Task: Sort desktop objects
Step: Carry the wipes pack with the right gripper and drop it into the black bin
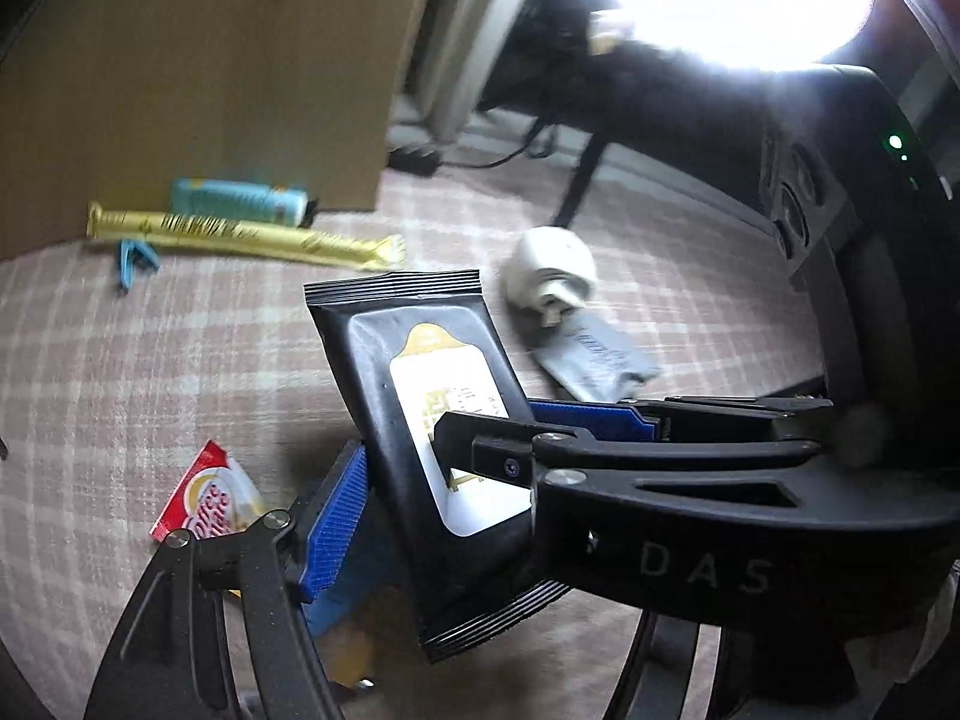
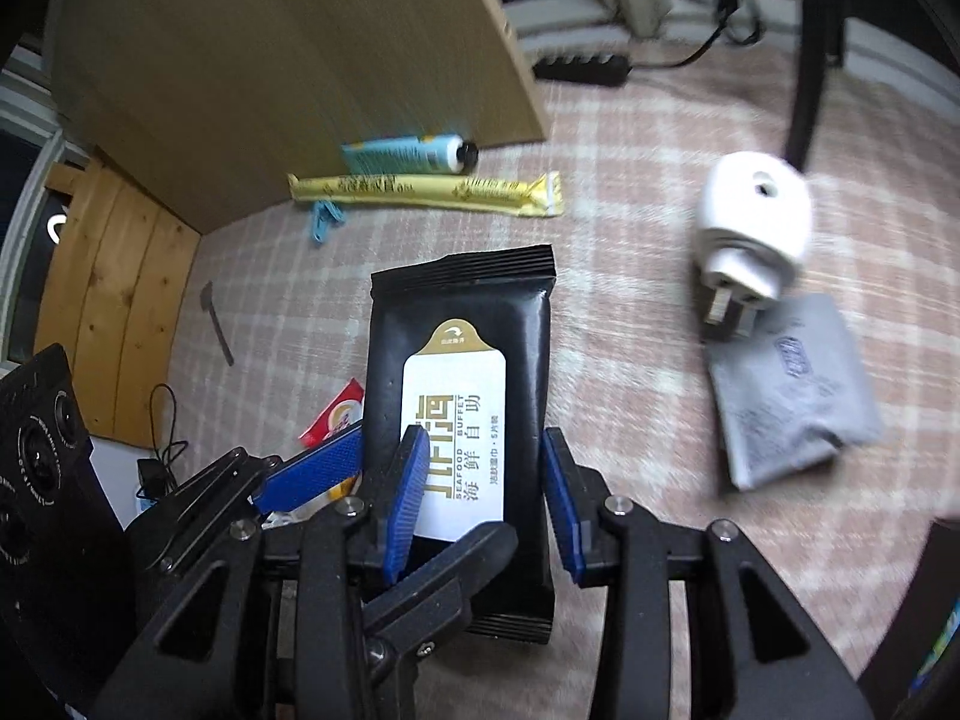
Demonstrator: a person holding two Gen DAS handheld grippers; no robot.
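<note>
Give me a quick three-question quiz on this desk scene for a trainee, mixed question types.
1. True or false: the yellow stick packet lies beside the teal tube.
2. Which thing is nearest the grey pouch? A white plug; B red sachet; C blue clip.
3. Fill in: the pack between the right gripper pads is coloured ____.
Key: 1 true; 2 A; 3 black.

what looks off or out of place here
The black wipes pack is tilted up off the checked cloth, caught between both grippers at once. The white plug adapter lies tipped on its side, prongs resting on a grey pouch.
</note>
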